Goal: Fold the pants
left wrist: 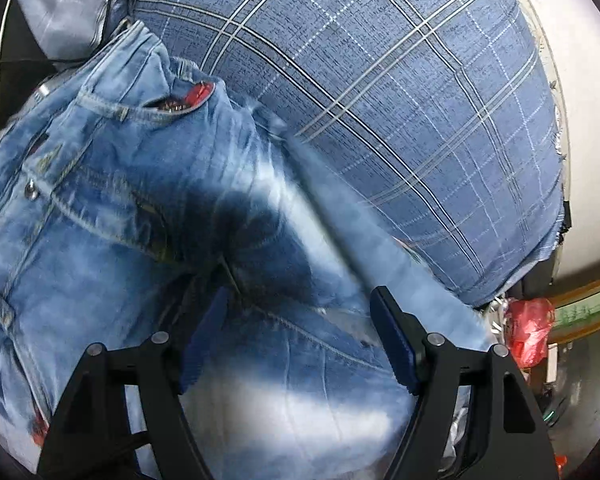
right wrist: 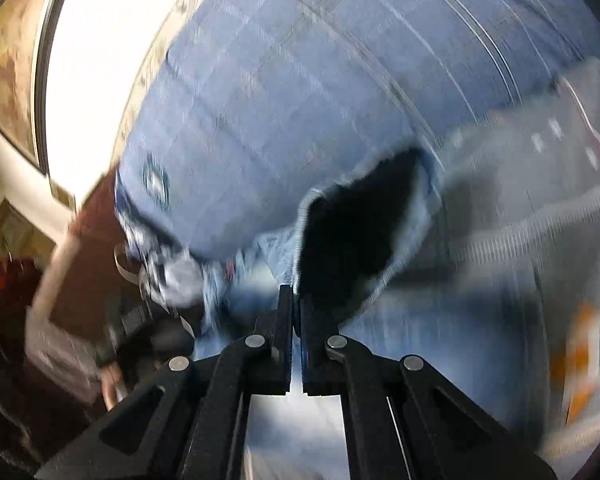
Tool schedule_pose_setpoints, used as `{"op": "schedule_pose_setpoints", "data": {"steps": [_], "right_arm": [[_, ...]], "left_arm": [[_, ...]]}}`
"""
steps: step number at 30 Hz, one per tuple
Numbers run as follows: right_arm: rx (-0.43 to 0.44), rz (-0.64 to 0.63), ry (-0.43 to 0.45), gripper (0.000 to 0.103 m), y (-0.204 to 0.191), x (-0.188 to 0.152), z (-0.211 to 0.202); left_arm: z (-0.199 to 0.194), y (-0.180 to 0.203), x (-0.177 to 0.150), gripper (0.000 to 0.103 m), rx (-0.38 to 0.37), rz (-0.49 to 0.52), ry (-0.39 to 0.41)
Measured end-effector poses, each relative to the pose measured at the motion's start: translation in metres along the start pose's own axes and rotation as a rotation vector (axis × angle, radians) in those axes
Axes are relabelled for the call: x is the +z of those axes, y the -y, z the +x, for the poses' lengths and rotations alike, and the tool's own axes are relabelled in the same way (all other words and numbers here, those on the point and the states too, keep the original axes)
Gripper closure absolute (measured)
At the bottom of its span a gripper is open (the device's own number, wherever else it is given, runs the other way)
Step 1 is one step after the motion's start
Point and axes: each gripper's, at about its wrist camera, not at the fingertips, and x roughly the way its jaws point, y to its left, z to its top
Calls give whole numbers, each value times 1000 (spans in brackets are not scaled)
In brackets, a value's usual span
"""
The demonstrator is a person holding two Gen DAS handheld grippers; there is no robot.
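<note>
Left wrist view: a blue plaid cloth (left wrist: 380, 100) covers the table, whose pale bare rim (left wrist: 580, 60) curves past the cloth's frayed far edge. Pale washed jeans (left wrist: 120, 200) lie spread on the cloth toward its near side, waistband and pocket at the far left, one leg running toward the near right corner. Grey fabric (left wrist: 60, 12) sits bunched beyond the waistband. A red bag (left wrist: 528, 332) shows off the table's right edge. Left gripper (left wrist: 296, 312) hangs just over the denim, fingers (left wrist: 392, 340) apart with nothing between them. Right wrist view, blurred: right gripper (right wrist: 296, 300) fingers (right wrist: 284, 336) together, seemingly pinching a dark-lined denim edge (right wrist: 360, 240).
</note>
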Motion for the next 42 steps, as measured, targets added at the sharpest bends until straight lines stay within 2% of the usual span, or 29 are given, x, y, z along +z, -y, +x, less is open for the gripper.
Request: {"op": "schedule_pose_setpoints", "data": {"steps": [3, 6, 7, 8, 9, 10, 13, 14, 15, 17, 19, 21, 23, 24, 25, 26, 28, 30, 33, 35, 38, 40, 42], "right_arm": [[-6, 50, -55, 99, 18, -38, 2], [10, 102, -69, 89, 19, -49, -3], [10, 95, -48, 69, 14, -45, -8], [-7, 80, -5, 41, 7, -39, -16], [-31, 69, 27, 35, 2, -33, -22], [-70, 55, 52, 34, -5, -21, -23], [-152, 46, 59, 35, -13, -1, -9], [-204, 69, 34, 36, -9, 4, 2], [-207, 99, 32, 40, -1, 4, 7], [-140, 167, 11, 53, 15, -10, 15], [-123, 210, -2, 55, 25, -23, 18], [-113, 210, -64, 59, 29, -30, 27], [-92, 196, -105, 61, 29, -36, 35], [-89, 187, -115, 65, 29, -37, 40], [-89, 182, -116, 87, 31, -37, 44], [-83, 182, -115, 100, 31, -35, 48], [-33, 172, -101, 101, 26, -30, 46], [33, 126, -27, 101, 12, -23, 27], [118, 59, 48, 102, -4, -15, -6], [151, 41, 43, 103, -5, -14, -15], [175, 51, -8, 103, -3, -19, -7], [141, 60, -43, 103, -1, -26, 5], [88, 37, -82, 97, 0, -30, 17]], "left_arm": [[-5, 4, -9, 28, -16, 18, -9], [-4, 8, -13, 28, 26, 43, 18], [-4, 8, -13, 28, 29, 41, 20], [-4, 8, -13, 28, 25, 36, 20], [-2, 8, -12, 28, 20, 29, 19], [-1, 9, -12, 28, 14, 27, 17], [3, 16, -15, 28, 16, 42, 18], [5, 18, -17, 28, 22, 47, 17], [7, 20, -17, 28, 25, 53, 14], [12, 22, -17, 28, 38, 67, 10], [15, 23, -17, 28, 53, 82, 12], [19, 22, -16, 28, 61, 77, 9], [25, 21, -13, 28, 34, 45, -13], [28, 21, -12, 28, 20, 33, -26], [32, 22, -12, 28, 5, 23, -43], [35, 23, -12, 28, -3, 23, -51], [37, 26, -11, 28, -1, 47, -47], [37, 25, -9, 28, 17, 53, -28], [36, 23, -2, 28, -24, 6, -42], [36, 28, 1, 28, -68, -8, -54], [46, 40, 12, 28, -43, 8, -49], [61, 48, 21, 28, -3, 36, -60], [74, 47, 23, 28, 20, 20, -81]]}}
